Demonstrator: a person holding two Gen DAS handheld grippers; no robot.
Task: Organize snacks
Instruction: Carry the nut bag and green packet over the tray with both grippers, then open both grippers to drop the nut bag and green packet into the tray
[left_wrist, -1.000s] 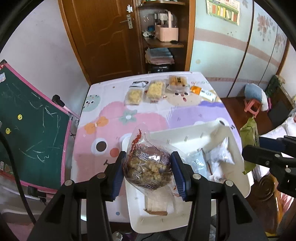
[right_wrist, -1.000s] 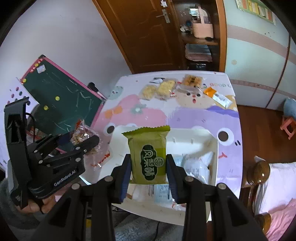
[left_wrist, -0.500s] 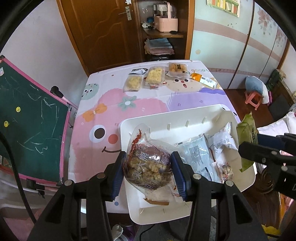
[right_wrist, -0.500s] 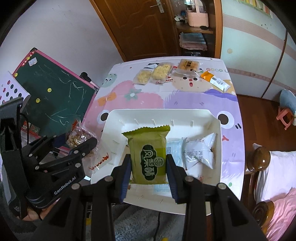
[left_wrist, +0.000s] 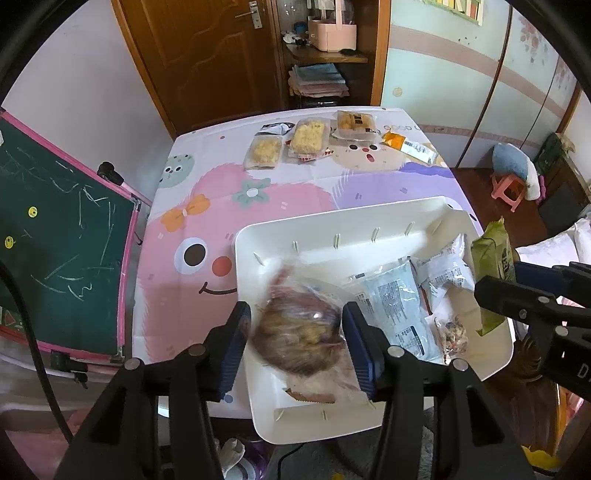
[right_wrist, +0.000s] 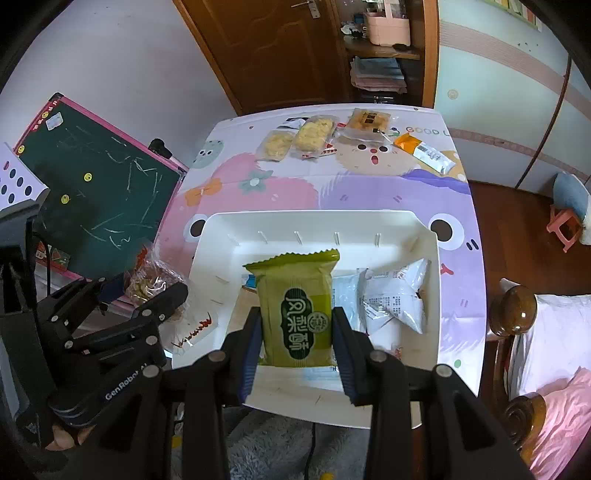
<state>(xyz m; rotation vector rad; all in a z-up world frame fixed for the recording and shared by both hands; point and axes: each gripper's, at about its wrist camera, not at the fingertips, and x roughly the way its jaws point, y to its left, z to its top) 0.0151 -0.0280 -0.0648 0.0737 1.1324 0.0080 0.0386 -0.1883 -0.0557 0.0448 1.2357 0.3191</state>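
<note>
1. A table (right_wrist: 461, 206) under a cartoon-print cloth is carrying everything; a green chalkboard (left_wrist: 55, 266) is leaning beside its left edge.
2. A white tray (right_wrist: 314, 221) is sitting at the table's near edge, reaching toward the near right corner.
3. The left gripper (left_wrist: 297, 341) is hovering over the tray's near left corner, its jaws having just been opening; a clear bag of brown snacks (left_wrist: 299, 332) is showing blurred between the pads, and whether they are pressing on it I cannot tell.
4. The right gripper (right_wrist: 297, 332) is pinching a green snack packet (right_wrist: 295, 306) upright above the tray's near edge.
5. A pale blue packet (left_wrist: 395, 306) and a white packet (right_wrist: 397, 299) are lying in the tray toward its right edge, touching each other.
6. Two clear packs of yellow snacks (right_wrist: 299, 138), a brown pastry pack (right_wrist: 369, 122) and an orange sachet (right_wrist: 423, 151) are lying along the table's far edge.
</note>
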